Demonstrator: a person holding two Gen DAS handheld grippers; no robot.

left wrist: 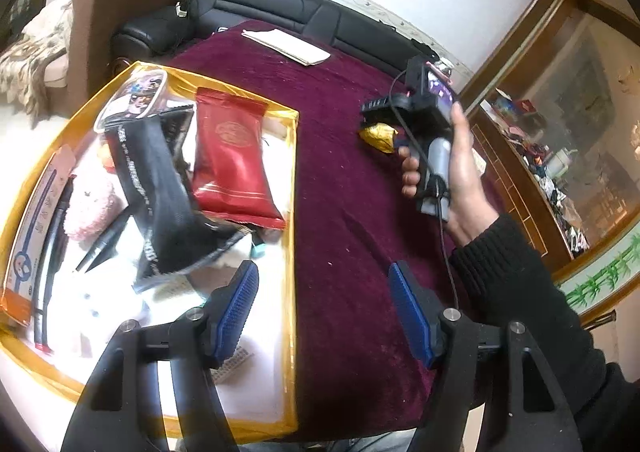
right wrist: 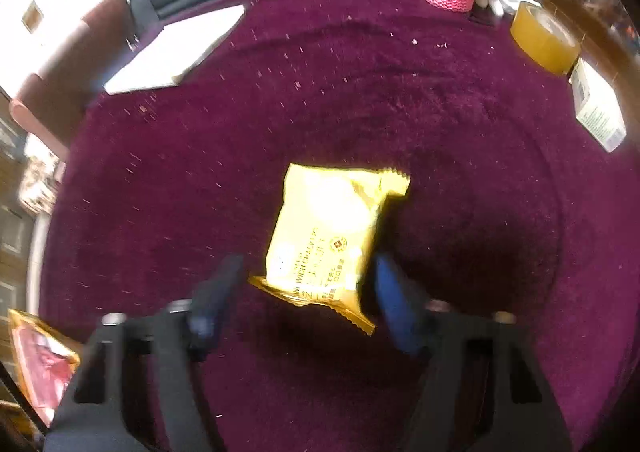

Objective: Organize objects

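Packet (right wrist: 332, 236) flat, upright in view, leaning right

Left hand-held gripper (left wrist: 322, 292) hangs with blue pads spread wide, empty; right hand-held gripper (right wrist: 308, 288), angled downward, stands parted.

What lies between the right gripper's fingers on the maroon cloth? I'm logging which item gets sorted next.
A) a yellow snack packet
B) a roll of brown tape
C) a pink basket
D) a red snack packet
A: in the right wrist view the yellow snack packet lies flat on the maroon cloth, its near end between the fingers of the right gripper.
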